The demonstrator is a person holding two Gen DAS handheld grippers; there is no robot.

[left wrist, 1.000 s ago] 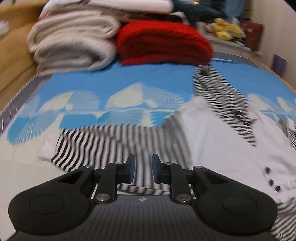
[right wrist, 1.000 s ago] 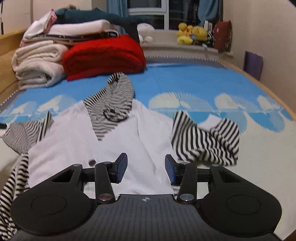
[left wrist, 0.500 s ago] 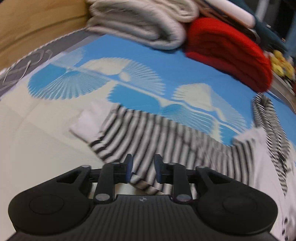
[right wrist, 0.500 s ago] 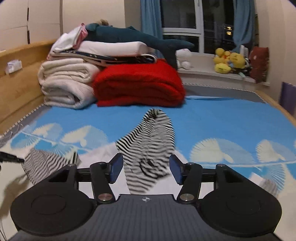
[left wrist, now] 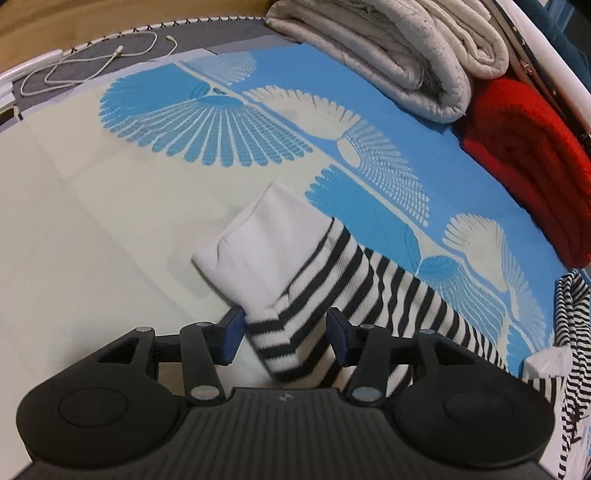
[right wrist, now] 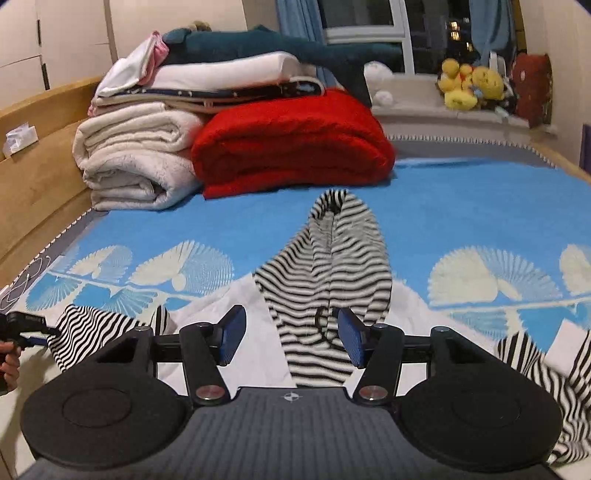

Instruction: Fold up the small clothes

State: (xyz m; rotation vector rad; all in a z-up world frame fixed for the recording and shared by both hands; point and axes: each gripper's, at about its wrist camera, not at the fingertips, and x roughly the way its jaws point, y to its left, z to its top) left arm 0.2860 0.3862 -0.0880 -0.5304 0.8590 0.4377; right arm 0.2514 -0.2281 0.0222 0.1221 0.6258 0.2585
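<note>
Since a second ago the left gripper [left wrist: 284,334] has swung out along the striped sleeve [left wrist: 369,288] to its white cuff [left wrist: 262,251], its jaws having just been opening and now standing apart astride the sleeve without pressing it. Nearer the red blanket [right wrist: 291,144], the right gripper [right wrist: 291,338] hovers with fingers apart over the striped hood [right wrist: 332,266] of the small garment, spread on the blue-patterned bedspread [right wrist: 461,206].

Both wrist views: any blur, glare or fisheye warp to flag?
Left wrist: sharp; strong barrel warp bends the red blanket and bed edge; soft shadow beside the white cuff. Right wrist: sharp; warm indoor light, dark window, corners vignetted, no glare.
</note>
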